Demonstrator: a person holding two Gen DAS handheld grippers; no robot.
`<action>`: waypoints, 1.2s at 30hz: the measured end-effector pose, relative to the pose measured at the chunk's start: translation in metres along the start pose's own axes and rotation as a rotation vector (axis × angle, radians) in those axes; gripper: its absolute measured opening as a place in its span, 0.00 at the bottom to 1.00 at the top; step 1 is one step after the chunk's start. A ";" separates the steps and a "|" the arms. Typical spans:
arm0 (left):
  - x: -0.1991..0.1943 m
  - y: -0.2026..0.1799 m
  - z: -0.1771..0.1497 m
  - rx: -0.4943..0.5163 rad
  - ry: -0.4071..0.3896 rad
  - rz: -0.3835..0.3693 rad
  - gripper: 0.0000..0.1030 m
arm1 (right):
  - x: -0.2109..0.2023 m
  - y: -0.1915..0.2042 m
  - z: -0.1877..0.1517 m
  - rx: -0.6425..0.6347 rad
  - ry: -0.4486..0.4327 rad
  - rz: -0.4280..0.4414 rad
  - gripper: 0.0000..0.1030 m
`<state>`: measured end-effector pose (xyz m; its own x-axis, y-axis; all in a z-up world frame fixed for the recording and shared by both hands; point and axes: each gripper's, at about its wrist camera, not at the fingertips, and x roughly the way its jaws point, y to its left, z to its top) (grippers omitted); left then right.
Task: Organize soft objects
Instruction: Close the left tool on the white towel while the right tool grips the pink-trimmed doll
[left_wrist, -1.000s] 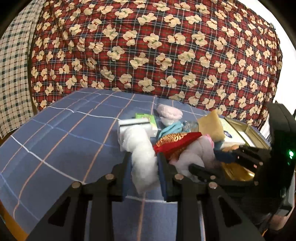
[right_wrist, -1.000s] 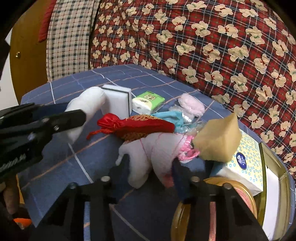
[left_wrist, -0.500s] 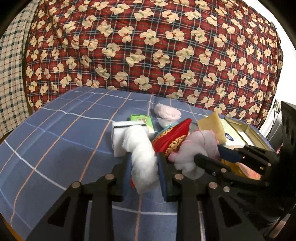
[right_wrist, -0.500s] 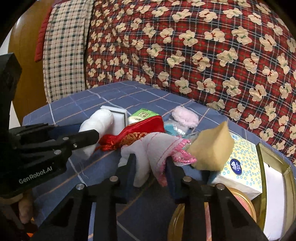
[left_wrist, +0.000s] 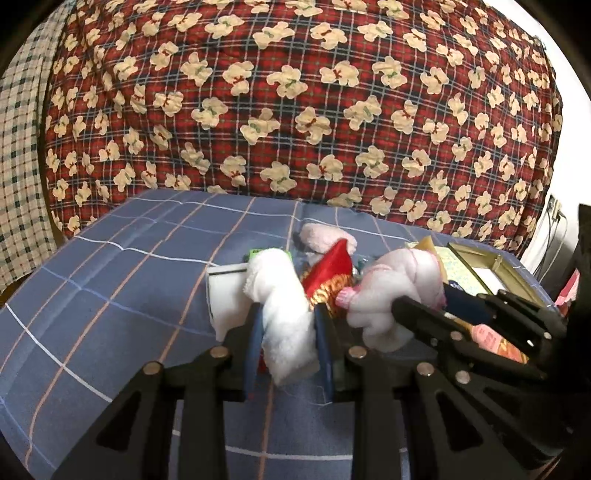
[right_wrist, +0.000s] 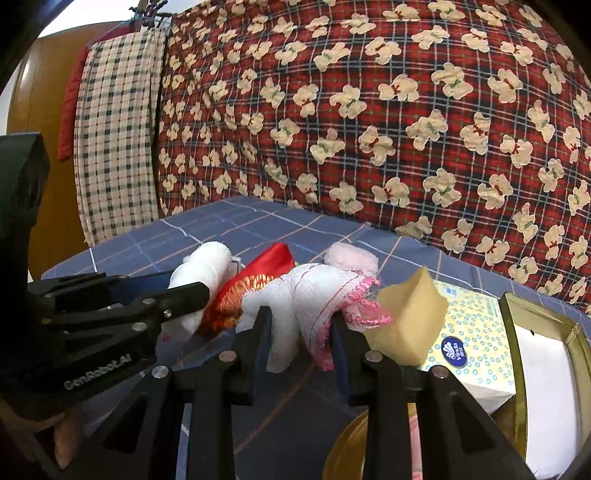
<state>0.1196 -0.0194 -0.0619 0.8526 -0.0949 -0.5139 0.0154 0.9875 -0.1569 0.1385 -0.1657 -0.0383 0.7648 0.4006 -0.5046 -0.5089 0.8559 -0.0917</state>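
Up close, two hand-held grippers are each clamping a soft item above a blue checked bedsheet. The left hand-held gripper is pinching a fluffy white rolled cloth, jaws nearly together, the roll sticking up between them. The right hand-held gripper, whose jaws have just been closing, is squeezing a white cloth with pink crocheted edging, bunched and drooping between the pads.

Between the two cloths, a red satin pouch with gold embroidery is lying tilted, touching both. Behind are a pink fluffy pad, a tan sponge wedge and a tissue pack with blue dots. A red plaid quilt with cream bears is filling the background.

Only the left view is showing a white block behind the white roll. Only the right view is showing a cream checked cloth hanging at left, a gold tin and a round gold lid's rim.
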 end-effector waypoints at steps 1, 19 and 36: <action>0.000 0.000 0.000 0.000 -0.002 0.001 0.24 | -0.002 -0.001 0.000 0.005 -0.010 -0.001 0.32; -0.008 -0.013 0.000 0.032 -0.080 0.065 0.24 | -0.017 -0.013 0.000 0.053 -0.115 0.011 0.32; -0.018 -0.019 -0.002 0.060 -0.140 0.100 0.24 | -0.030 -0.016 -0.003 0.066 -0.190 0.013 0.32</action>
<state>0.1030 -0.0371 -0.0509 0.9156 0.0184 -0.4017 -0.0457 0.9972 -0.0585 0.1225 -0.1928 -0.0237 0.8224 0.4605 -0.3341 -0.4966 0.8676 -0.0267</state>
